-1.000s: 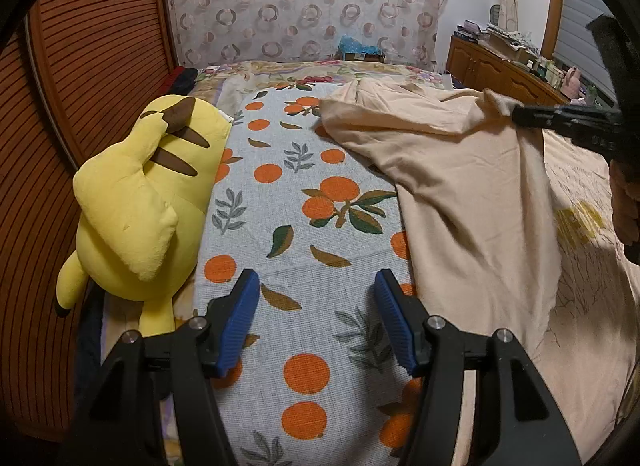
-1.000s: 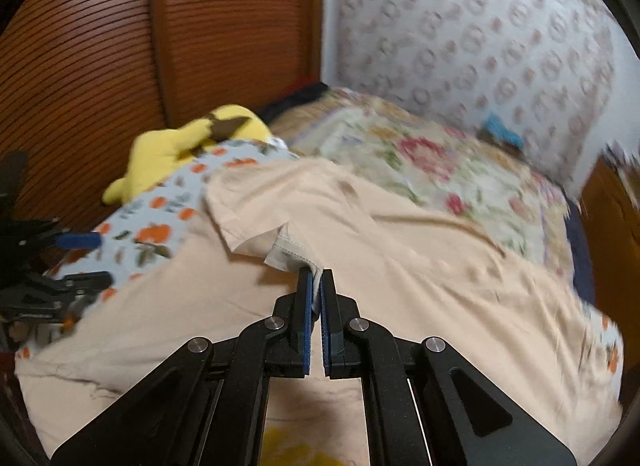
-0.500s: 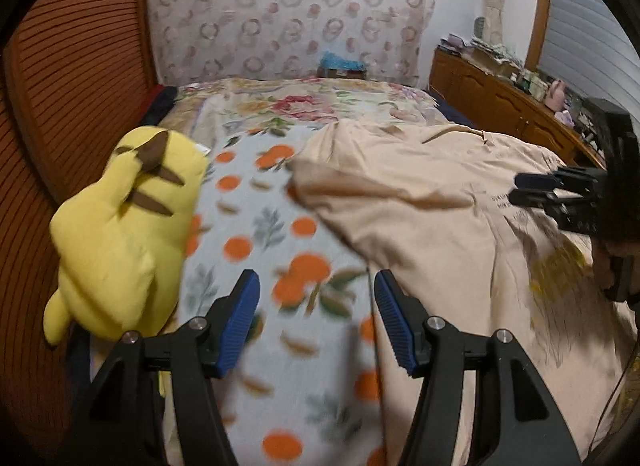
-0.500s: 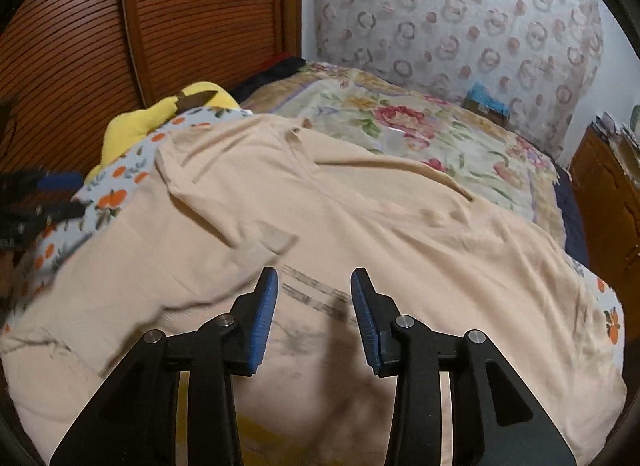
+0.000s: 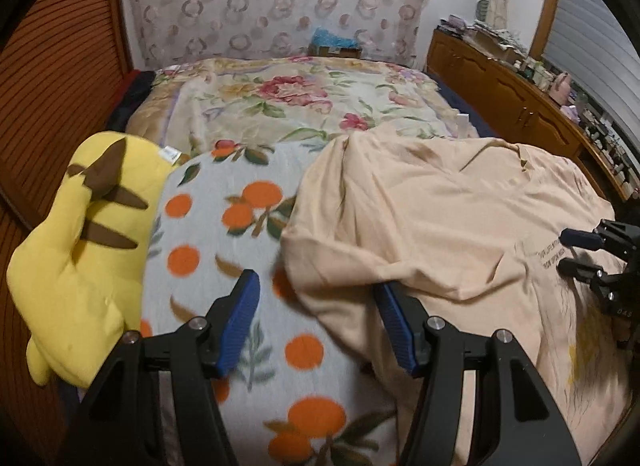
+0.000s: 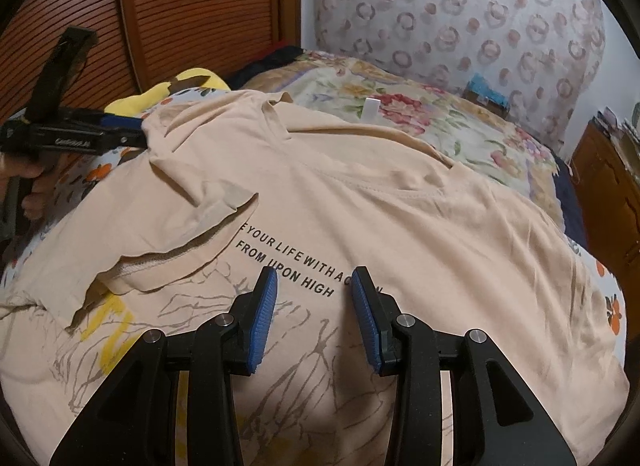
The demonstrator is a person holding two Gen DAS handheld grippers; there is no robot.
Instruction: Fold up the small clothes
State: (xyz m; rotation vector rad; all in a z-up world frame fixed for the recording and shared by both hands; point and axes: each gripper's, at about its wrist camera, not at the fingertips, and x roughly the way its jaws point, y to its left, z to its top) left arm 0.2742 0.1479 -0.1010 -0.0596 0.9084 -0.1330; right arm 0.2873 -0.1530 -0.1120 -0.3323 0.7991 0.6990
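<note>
Bedspread [image 5: 240,225] shows left only; both claws gape over the shirt [image 6: 400,205].

This is a home bedroom: a bed [image 5: 304,113] with a floral quilt fills the scene, a yellow plush toy [image 5: 80,234] lies at its left edge, and a cluttered wooden dresser [image 5: 516,93] stands at far right beside patterned wallpaper [image 5: 272,1].

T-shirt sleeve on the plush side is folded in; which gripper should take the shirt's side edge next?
Left, probably. The left gripper is open right at the T-shirt edge by the yellow plush toy. The right gripper hovers open over the chest print, away from any edge.
</note>
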